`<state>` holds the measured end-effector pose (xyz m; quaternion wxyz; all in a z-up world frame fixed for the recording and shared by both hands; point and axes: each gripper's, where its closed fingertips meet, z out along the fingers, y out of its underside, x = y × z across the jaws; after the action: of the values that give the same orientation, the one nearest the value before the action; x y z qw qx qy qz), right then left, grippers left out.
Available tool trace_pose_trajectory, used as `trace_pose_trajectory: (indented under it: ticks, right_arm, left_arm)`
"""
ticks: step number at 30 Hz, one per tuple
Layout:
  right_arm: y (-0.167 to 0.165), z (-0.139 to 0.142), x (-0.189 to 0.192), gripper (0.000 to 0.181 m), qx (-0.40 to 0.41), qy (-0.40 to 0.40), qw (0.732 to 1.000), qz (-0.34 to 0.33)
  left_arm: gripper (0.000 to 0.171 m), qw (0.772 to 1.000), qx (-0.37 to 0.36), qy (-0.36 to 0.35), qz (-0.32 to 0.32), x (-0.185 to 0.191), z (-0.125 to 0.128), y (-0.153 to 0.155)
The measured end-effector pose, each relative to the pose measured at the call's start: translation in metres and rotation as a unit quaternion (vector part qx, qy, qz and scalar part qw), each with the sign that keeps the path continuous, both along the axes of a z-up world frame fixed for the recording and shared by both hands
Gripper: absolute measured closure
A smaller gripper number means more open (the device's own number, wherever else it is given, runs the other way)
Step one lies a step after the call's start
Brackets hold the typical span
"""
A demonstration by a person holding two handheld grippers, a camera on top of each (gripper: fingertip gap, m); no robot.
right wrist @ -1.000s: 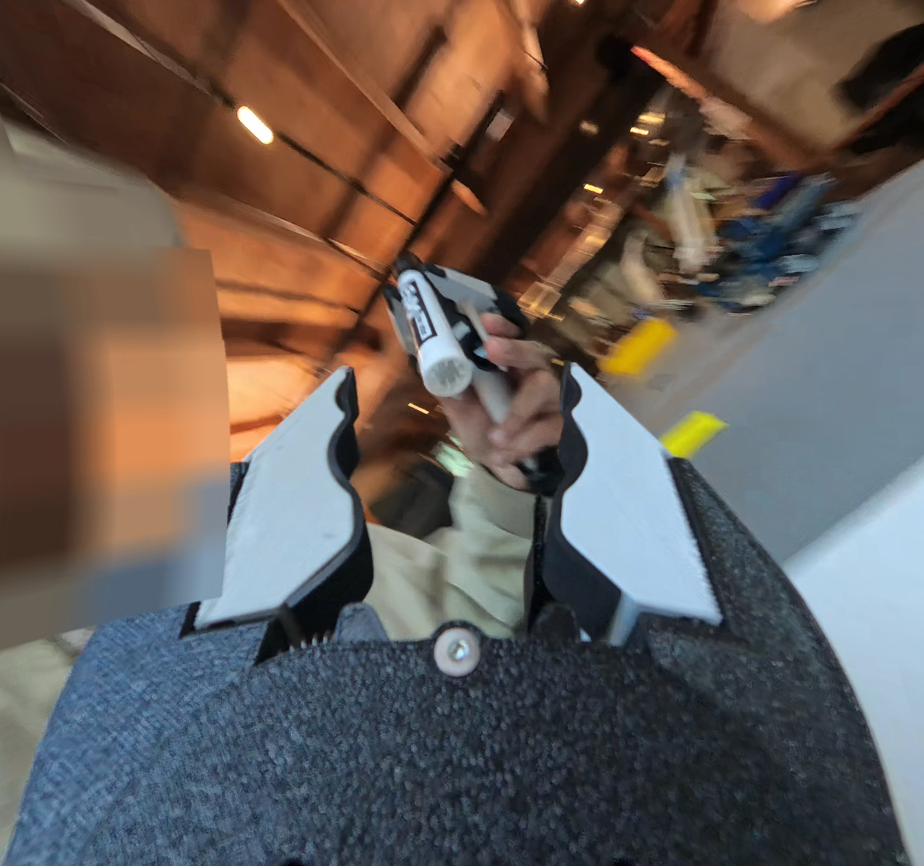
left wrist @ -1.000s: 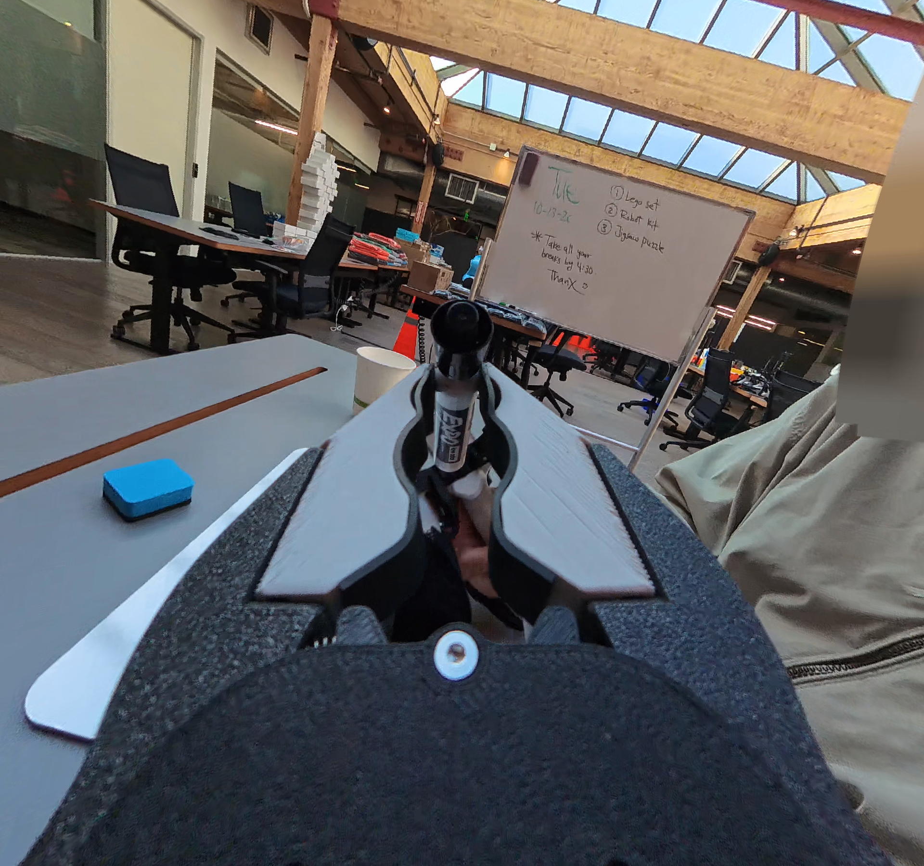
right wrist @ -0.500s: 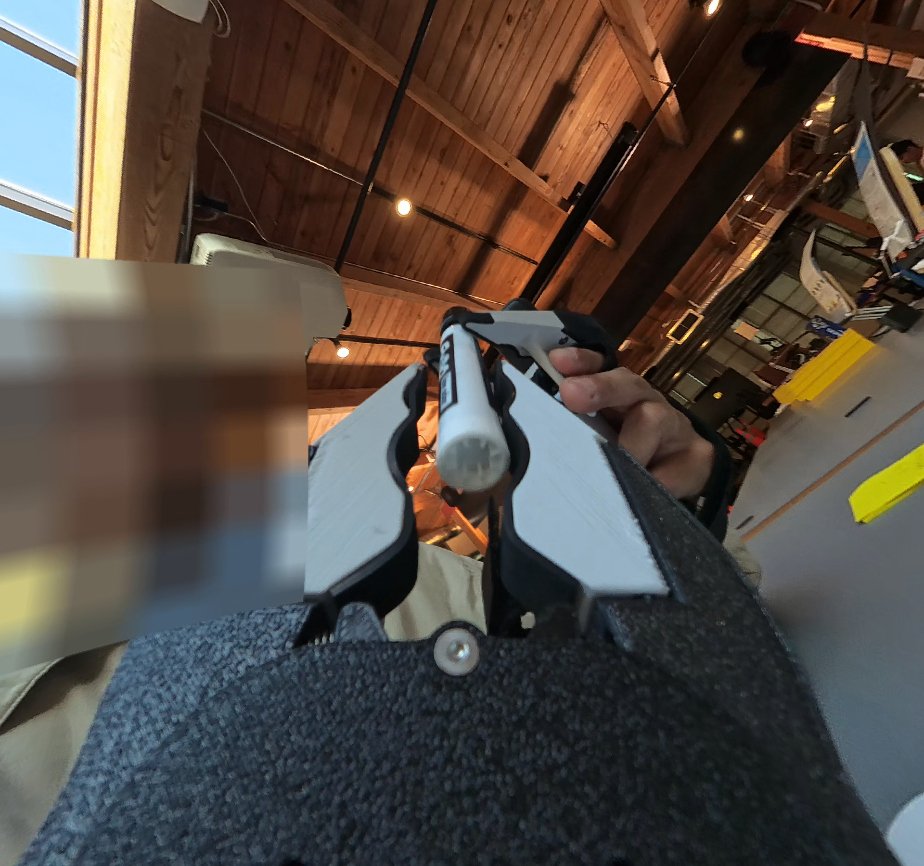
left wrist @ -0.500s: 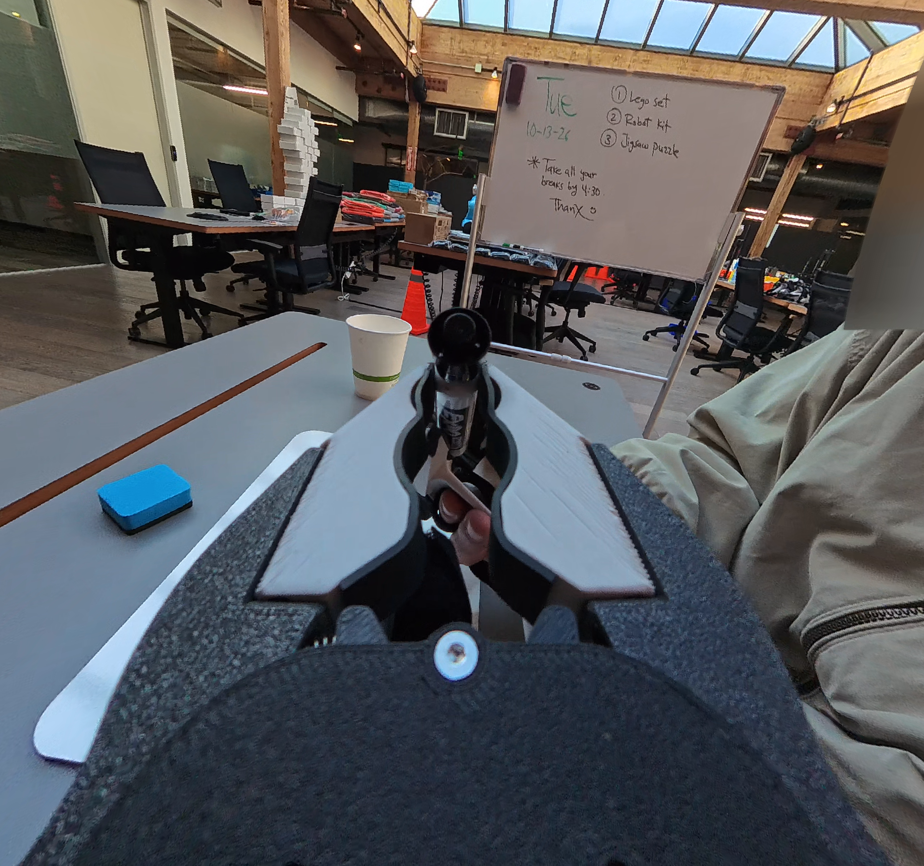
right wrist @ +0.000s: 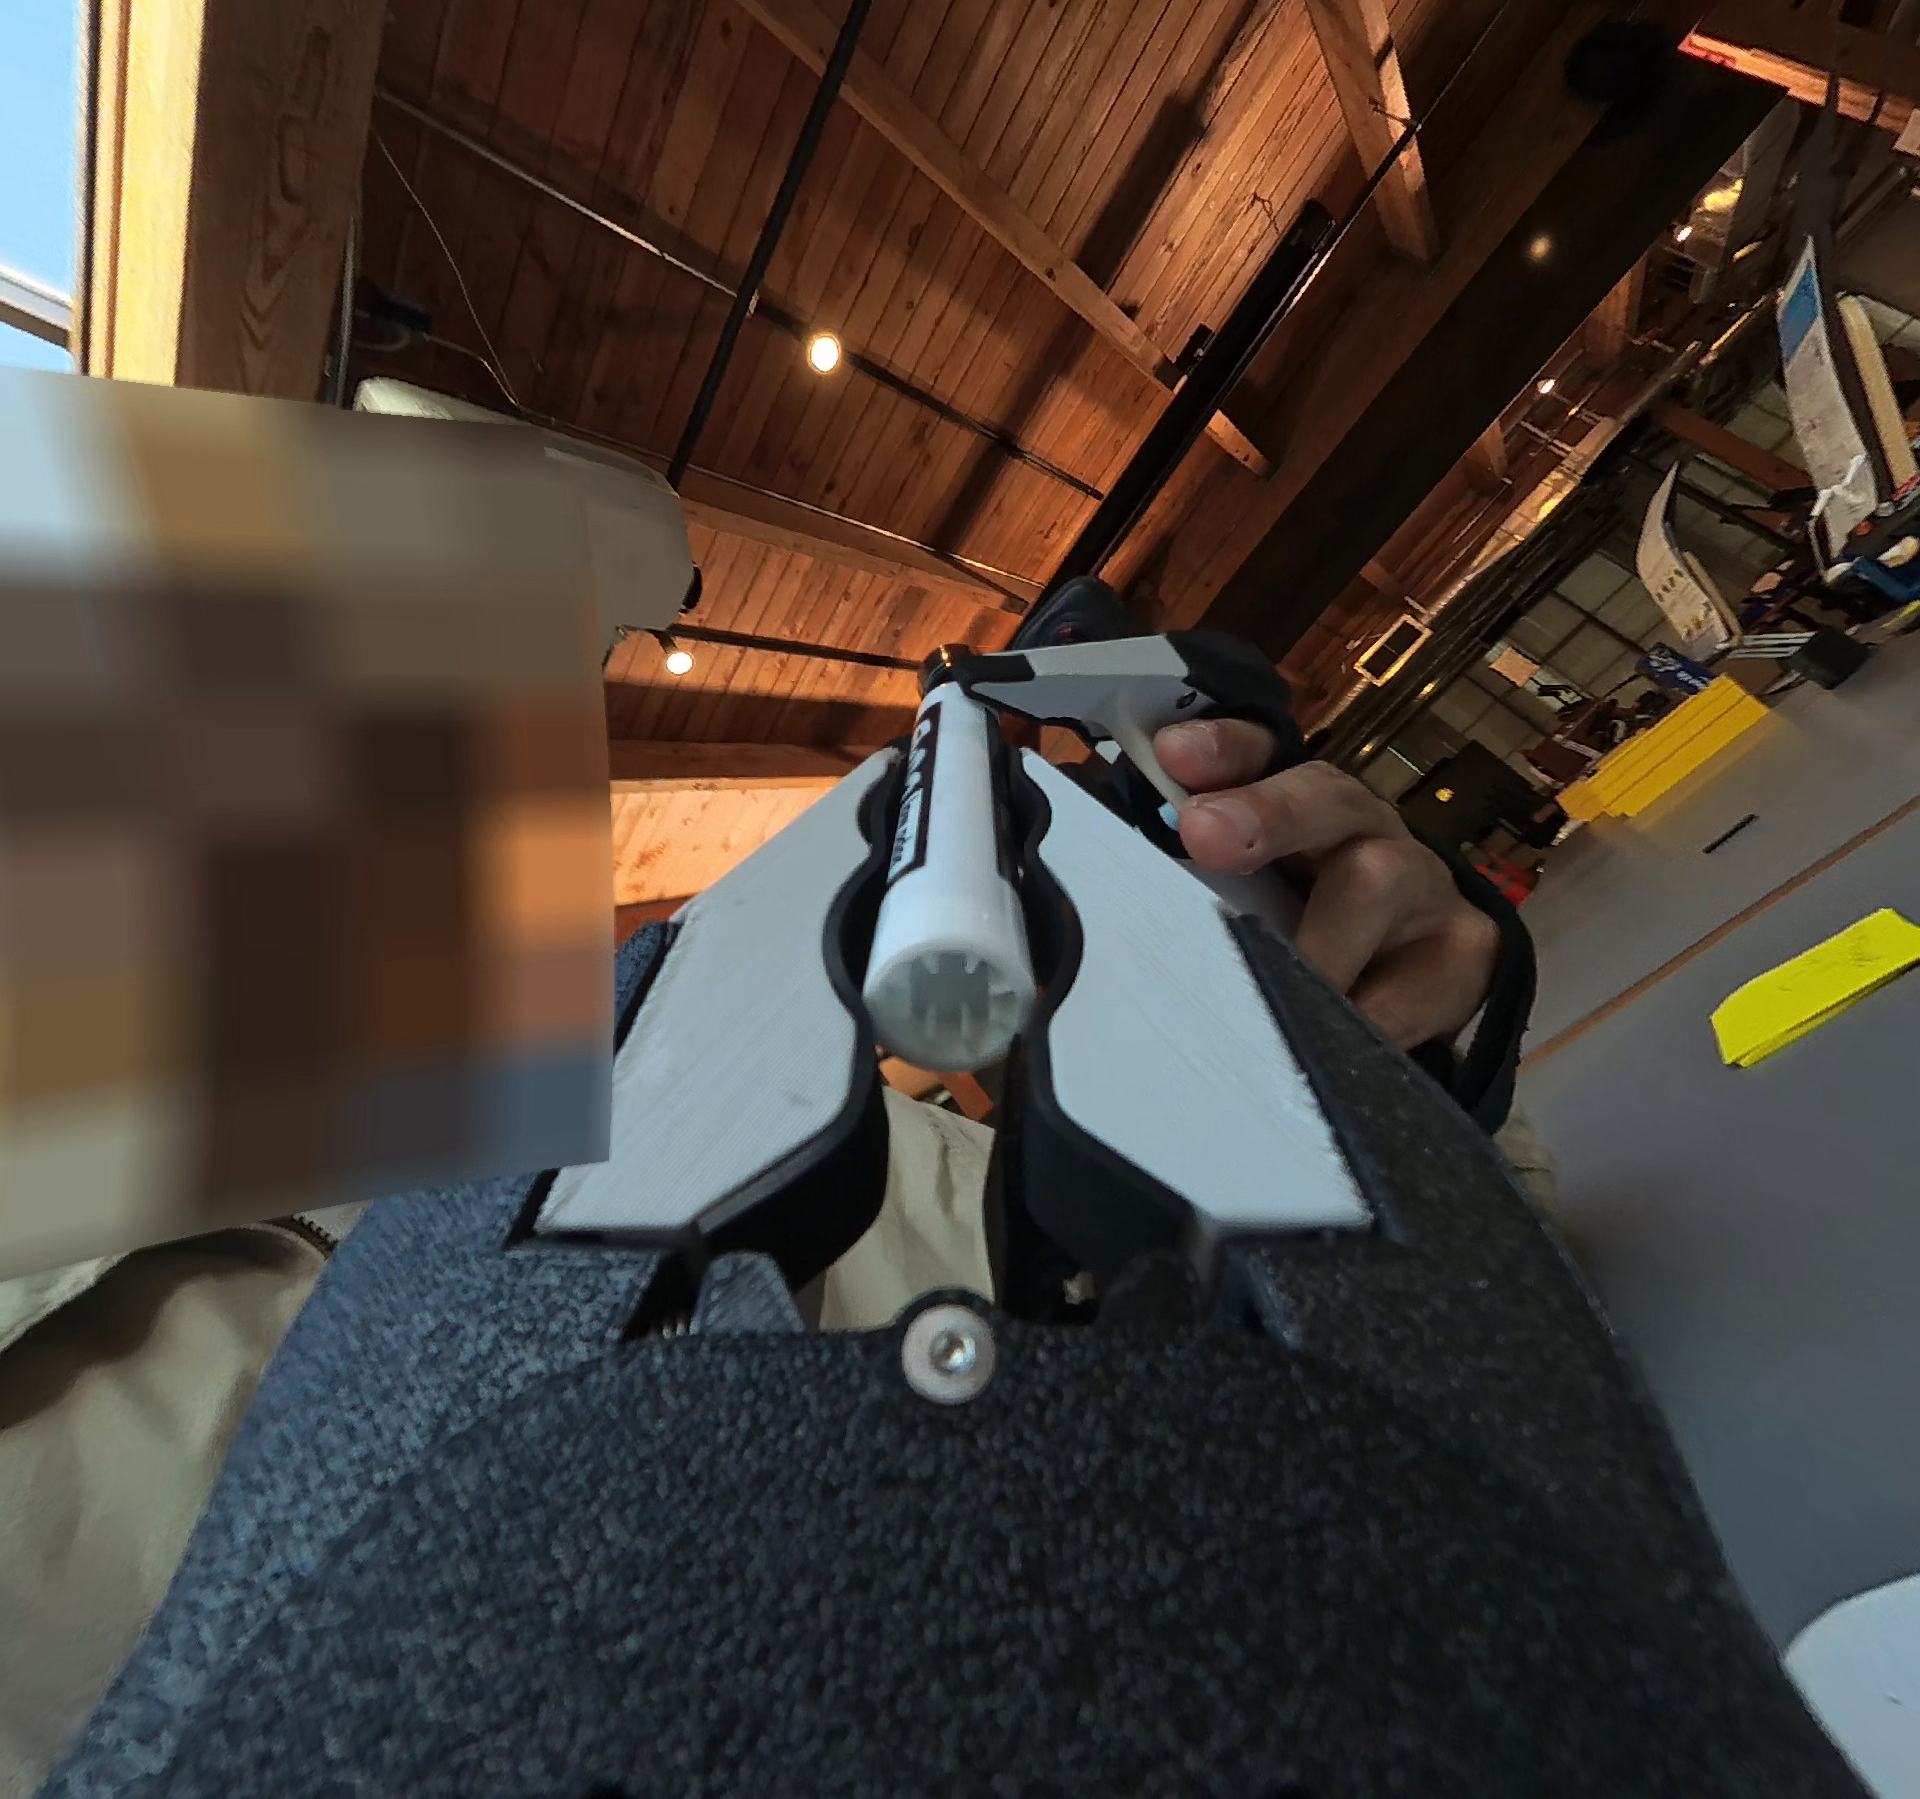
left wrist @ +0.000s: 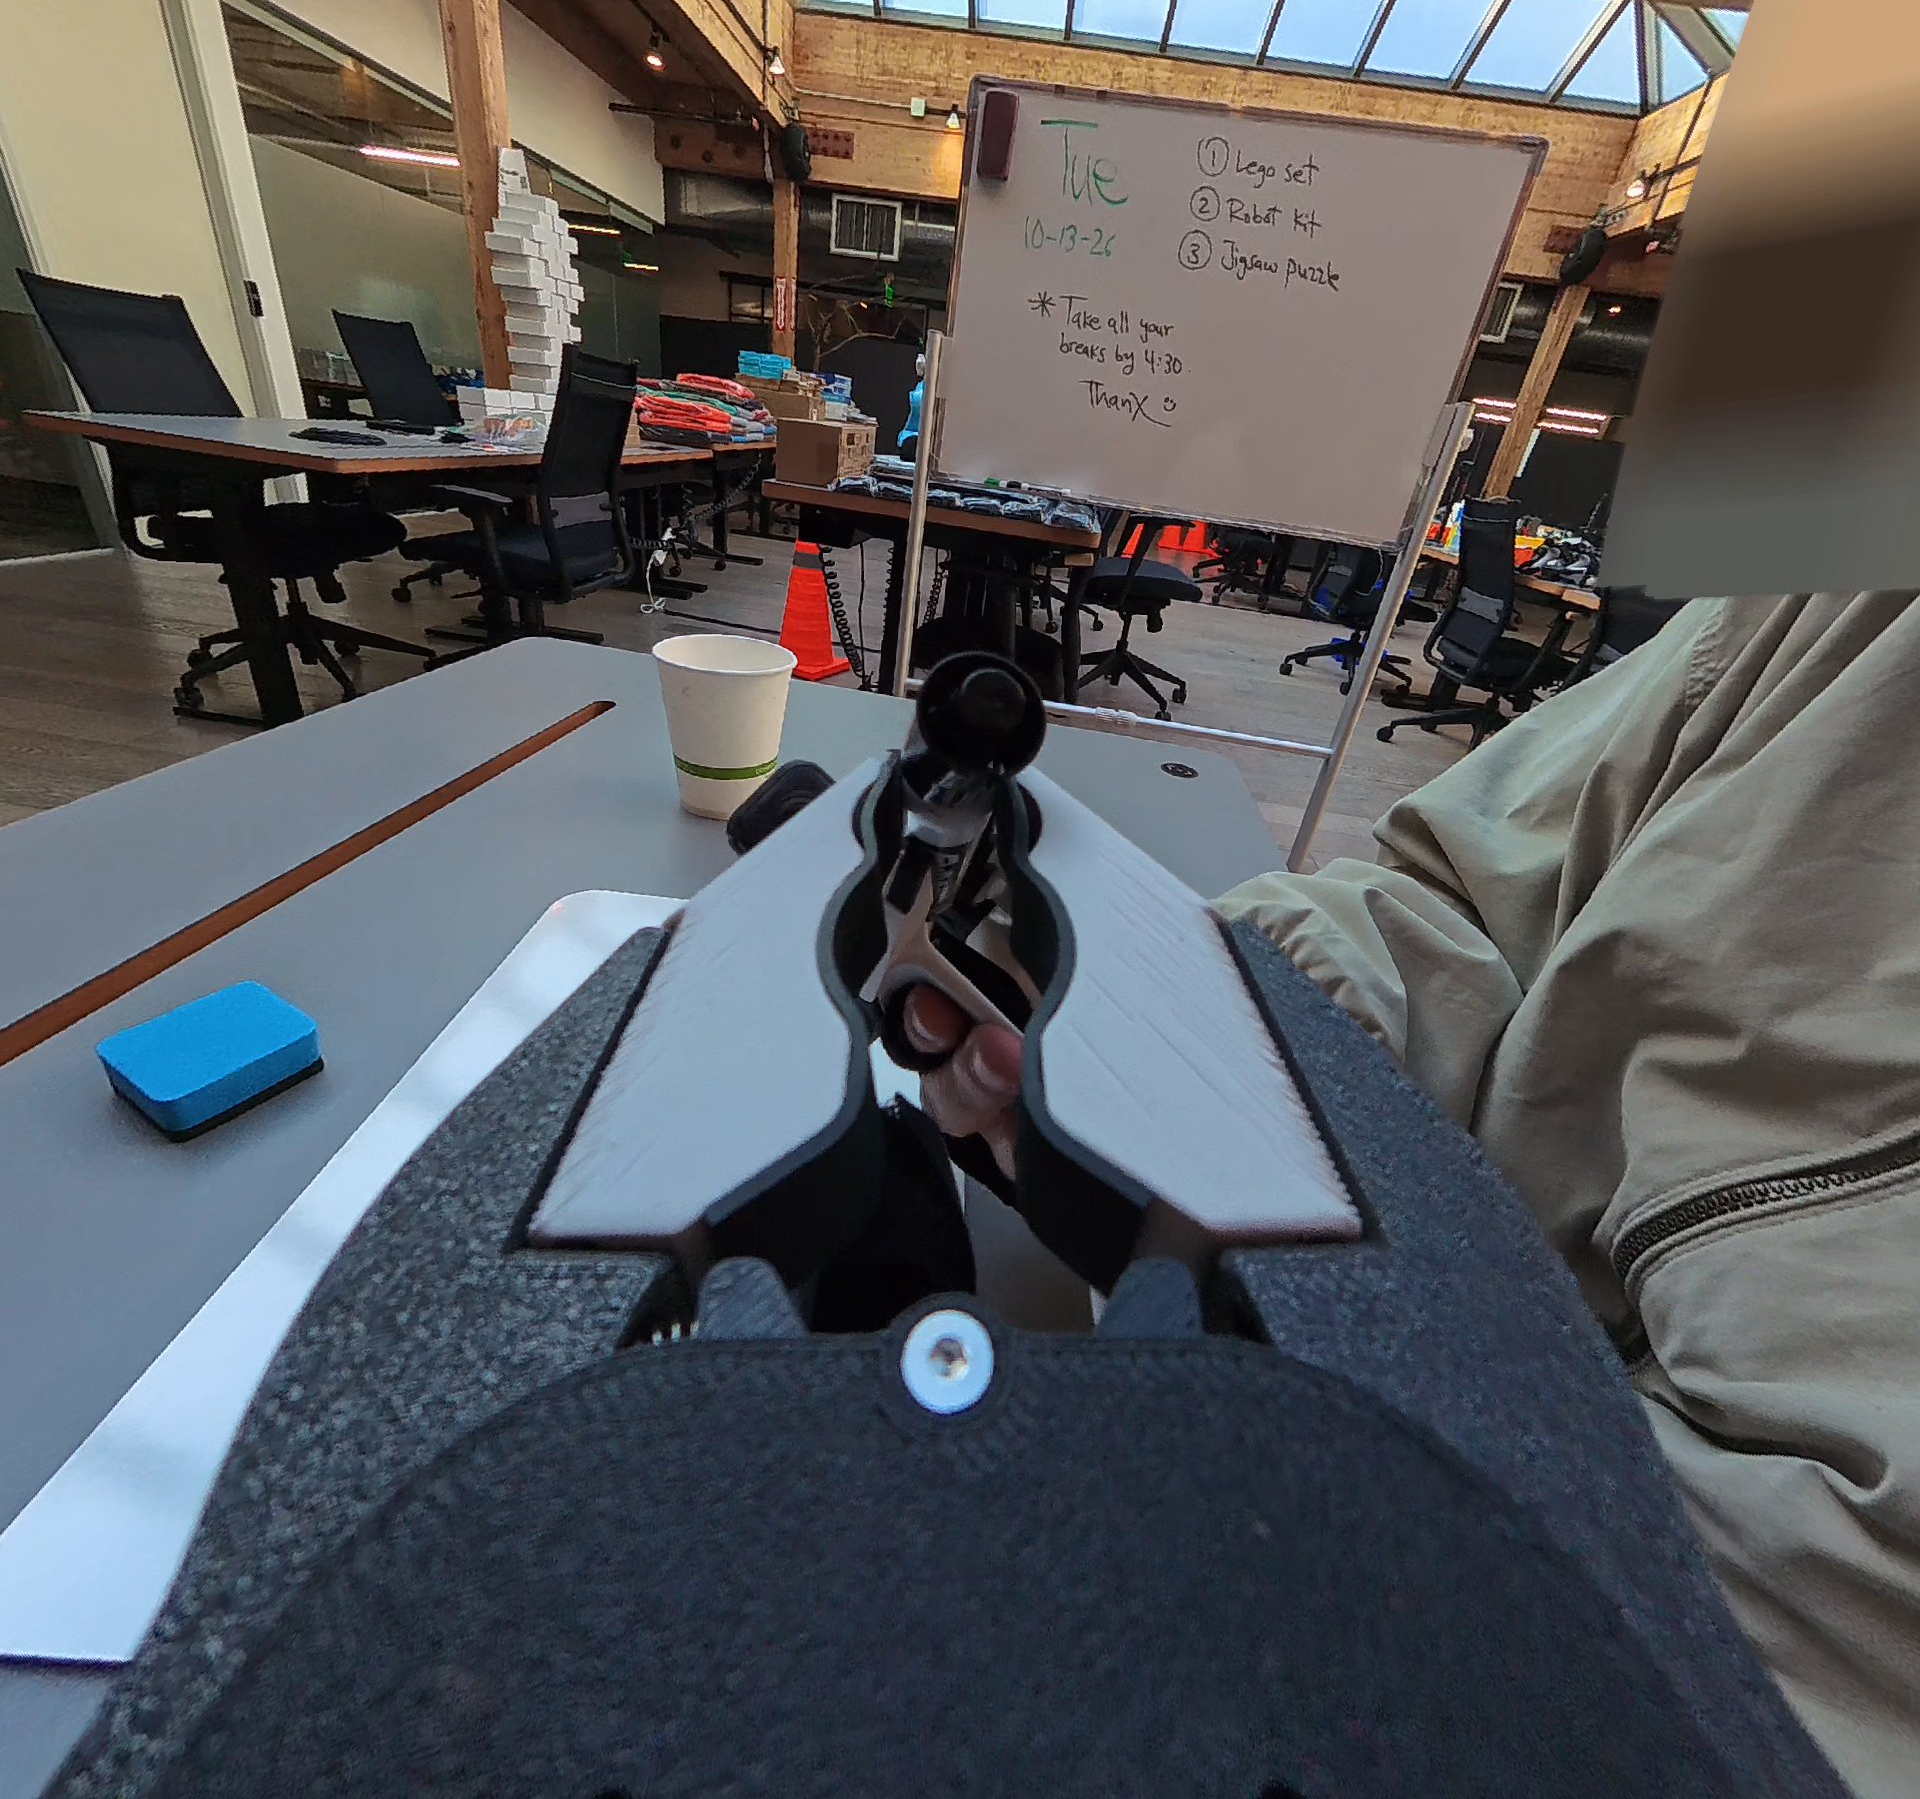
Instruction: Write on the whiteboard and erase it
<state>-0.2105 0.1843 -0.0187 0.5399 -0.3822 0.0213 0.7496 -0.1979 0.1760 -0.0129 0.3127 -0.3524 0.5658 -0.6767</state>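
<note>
1. A white marker (right wrist: 951,902) with a black label band is sitting pinched between the right tool's (right wrist: 951,793) fingers, its flat white butt end pointing near.
2. Its black cap (left wrist: 980,710) is sitting clamped in the left tool (left wrist: 951,814).

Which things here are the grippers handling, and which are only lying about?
Handled: marker, gripped by left gripper and right gripper, both shut on it.
Lying about: paper cup, blue eraser, white sheet, yellow pad, all on the table.
</note>
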Motion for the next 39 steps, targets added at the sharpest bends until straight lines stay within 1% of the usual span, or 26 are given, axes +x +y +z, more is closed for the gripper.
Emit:
trace_pose_trajectory:
  ticks: [1, 3, 4, 5, 8, 10, 11, 12, 13, 15, 17, 19, 23, 26, 28, 30, 32, 34, 36, 39]
  right_arm:
    - [0.0, -0.001, 0.0, 0.164, 0.0, -0.014, 1.0, -0.011]
    - [0.001, -0.002, 0.004, 0.164, 0.002, -0.036, 0.998, -0.045]
    - [0.002, -0.003, 0.007, 0.163, 0.0, -0.055, 0.996, -0.064]
    - [0.003, -0.006, 0.008, 0.163, -0.001, -0.094, 0.991, -0.095]
    - [-0.001, -0.009, 0.005, 0.164, 0.031, -0.223, 0.958, -0.176]
    - [-0.003, -0.008, 0.002, 0.164, 0.046, -0.272, 0.94, -0.202]
    - [-0.002, -0.009, 0.002, 0.164, 0.048, -0.29, 0.932, -0.214]
    - [-0.003, -0.01, 0.001, 0.164, 0.051, -0.305, 0.925, -0.219]
    - [-0.003, -0.012, -0.001, 0.164, 0.055, -0.322, 0.92, -0.218]
    - [-0.004, -0.013, -0.001, 0.164, 0.061, -0.345, 0.908, -0.23]
    - [-0.006, -0.015, -0.002, 0.164, 0.068, -0.358, 0.905, -0.22]
    - [-0.01, -0.017, -0.003, 0.164, 0.082, -0.379, 0.896, -0.216]
    - [-0.015, -0.022, 0.0, 0.164, 0.091, -0.409, 0.885, -0.204]
    - [-0.016, -0.026, 0.004, 0.164, 0.089, -0.427, 0.878, -0.199]
    - [-0.015, -0.03, 0.007, 0.164, 0.083, -0.435, 0.873, -0.205]
    - [-0.01, -0.035, 0.011, 0.164, 0.073, -0.458, 0.858, -0.222]
    - [-0.009, -0.035, 0.012, 0.164, 0.075, -0.456, 0.856, -0.23]
    - [-0.009, -0.039, 0.013, 0.164, 0.072, -0.47, 0.85, -0.226]
    - [-0.01, -0.038, 0.011, 0.164, 0.078, -0.465, 0.852, -0.227]
    - [-0.007, -0.042, 0.013, 0.165, 0.07, -0.467, 0.852, -0.226]
  left_arm:
    - [0.154, 1.0, 0.006, 0.002, -0.002, -0.001, -0.001, 0.0]
    - [0.153, 1.0, 0.025, -0.003, 0.018, -0.003, -0.001, 0.005]
    - [0.145, 0.999, 0.029, -0.011, 0.025, -0.007, 0.001, 0.008]
    - [0.142, 0.999, 0.025, -0.017, 0.03, -0.011, 0.004, 0.012]
    - [0.143, 0.999, -0.003, -0.015, 0.028, -0.018, 0.004, 0.021]
    - [0.142, 1.0, -0.008, -0.007, 0.022, -0.018, -0.002, 0.022]
    - [0.145, 1.0, -0.015, -0.01, 0.015, -0.019, -0.002, 0.021]
    - [0.151, 1.0, -0.021, -0.016, 0.007, -0.021, 0.0, 0.019]
    - [0.153, 1.0, -0.023, -0.019, 0.002, -0.022, 0.0, 0.018]
    - [0.152, 1.0, -0.018, -0.013, -0.003, -0.022, -0.004, 0.017]
    - [0.153, 0.999, -0.024, -0.005, -0.022, -0.024, -0.006, 0.014]
    - [0.153, 0.999, -0.015, 0.0, -0.034, -0.026, -0.01, 0.01]
    - [0.153, 0.999, -0.004, -0.002, -0.038, -0.026, -0.017, 0.003]
    - [0.153, 1.0, 0.006, -0.002, -0.021, -0.021, -0.023, 0.002]
    - [0.153, 1.0, -0.018, -0.005, -0.01, -0.017, -0.024, 0.004]
    - [0.154, 0.998, -0.06, 0.009, -0.007, -0.012, -0.029, 0.01]
    - [0.154, 0.995, -0.1, 0.016, -0.017, -0.011, -0.029, 0.013]
    - [0.154, 0.996, -0.082, 0.035, -0.013, -0.009, -0.035, 0.013]
    - [0.154, 0.993, -0.107, 0.042, -0.035, -0.011, -0.034, 0.012]
    - [0.155, 0.99, -0.126, 0.051, -0.039, -0.009, -0.038, 0.014]
